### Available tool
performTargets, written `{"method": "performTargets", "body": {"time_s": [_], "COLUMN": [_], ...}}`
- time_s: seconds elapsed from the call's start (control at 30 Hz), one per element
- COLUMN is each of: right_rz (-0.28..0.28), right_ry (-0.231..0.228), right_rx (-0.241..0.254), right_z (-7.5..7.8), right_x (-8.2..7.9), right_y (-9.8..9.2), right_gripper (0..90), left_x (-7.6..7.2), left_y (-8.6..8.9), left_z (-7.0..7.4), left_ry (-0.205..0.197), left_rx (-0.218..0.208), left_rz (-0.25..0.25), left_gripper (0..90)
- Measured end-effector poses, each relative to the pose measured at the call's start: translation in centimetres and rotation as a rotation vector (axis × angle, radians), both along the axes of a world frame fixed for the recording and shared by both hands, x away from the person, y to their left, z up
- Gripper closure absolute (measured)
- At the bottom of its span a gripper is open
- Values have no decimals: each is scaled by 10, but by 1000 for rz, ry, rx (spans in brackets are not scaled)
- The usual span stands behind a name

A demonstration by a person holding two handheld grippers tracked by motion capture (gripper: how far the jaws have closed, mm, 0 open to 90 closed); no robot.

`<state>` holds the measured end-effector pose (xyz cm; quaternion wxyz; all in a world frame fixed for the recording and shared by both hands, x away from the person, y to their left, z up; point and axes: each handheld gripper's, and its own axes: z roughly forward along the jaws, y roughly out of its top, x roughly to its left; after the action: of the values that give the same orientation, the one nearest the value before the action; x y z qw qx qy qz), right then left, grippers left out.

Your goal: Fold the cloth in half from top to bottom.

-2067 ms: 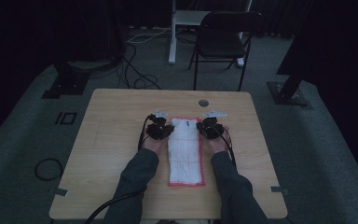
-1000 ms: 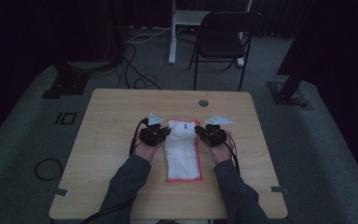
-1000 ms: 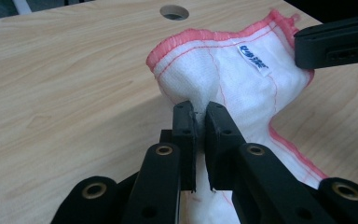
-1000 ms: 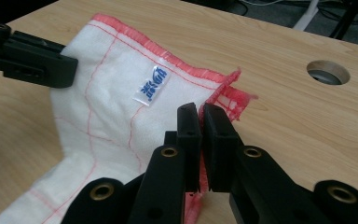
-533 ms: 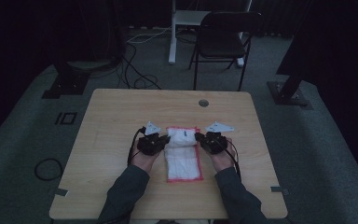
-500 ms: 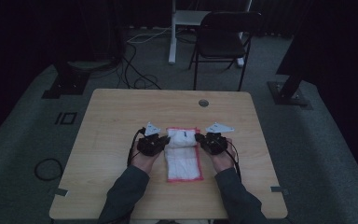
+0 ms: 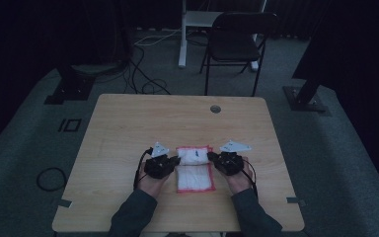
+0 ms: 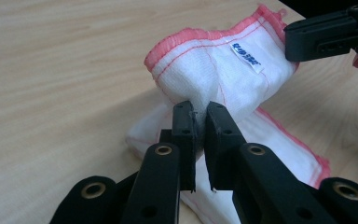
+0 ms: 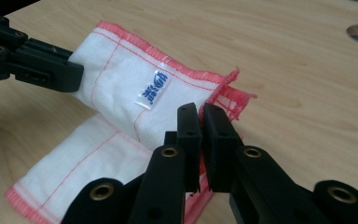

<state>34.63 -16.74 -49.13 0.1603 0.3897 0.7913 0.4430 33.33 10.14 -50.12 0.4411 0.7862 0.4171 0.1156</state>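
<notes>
A white cloth (image 7: 194, 177) with a pink hem lies on the wooden table (image 7: 128, 128) near its front edge. Its far end is lifted and carried back over the flat part. My left gripper (image 7: 177, 160) is shut on that end's left corner, and the left gripper view has the jaws pinching the cloth (image 8: 214, 70) at the left gripper (image 8: 201, 111). My right gripper (image 7: 209, 156) is shut on the right corner, with the right gripper (image 9: 200, 116) nipping the hem of the cloth (image 9: 116, 88) near a blue label (image 9: 153, 88).
A round cable hole (image 7: 215, 108) sits near the table's far edge. Behind the table stand a folding chair (image 7: 237, 44) and a white desk leg (image 7: 182, 39). Cables (image 7: 148, 64) lie on the floor, with stand bases at left and right.
Both hands have drawn back toward the table's front edge, carrying the cloth's far end with them. The cloth's flat part now looks shorter.
</notes>
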Motion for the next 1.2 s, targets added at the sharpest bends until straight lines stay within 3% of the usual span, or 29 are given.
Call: {"method": "performTargets", "body": {"time_s": [0.27,0.4,0.53,0.7,0.93,1.13,1.2], "right_rz": [10,12,10,8,-19,-47,-56], "right_ry": [60,75,95,110,78,71,94], "right_rx": [-25,-35,-37,-41,-38,-20,-23], "right_z": [-24,-31,-35,-37,-29,-22,-22], "right_x": [-11,-14,-14,-14,-12,-5,2], "right_y": [1,1,1,2,-1,-3,-3], "right_gripper": [866,865,865,841,639,610,584], "left_x": [-14,-15,-17,-14,-14,-11,-6], "left_y": [-3,-3,-5,-5,-2,3,6], "left_z": [-23,-30,-34,-34,-26,-18,-11], "left_ry": [39,54,26,24,27,13,-1], "left_rx": [57,64,104,117,77,53,32], "left_rz": [-20,-20,-29,-27,-17,-3,14], "left_gripper": [831,825,818,812,613,593,578]}}
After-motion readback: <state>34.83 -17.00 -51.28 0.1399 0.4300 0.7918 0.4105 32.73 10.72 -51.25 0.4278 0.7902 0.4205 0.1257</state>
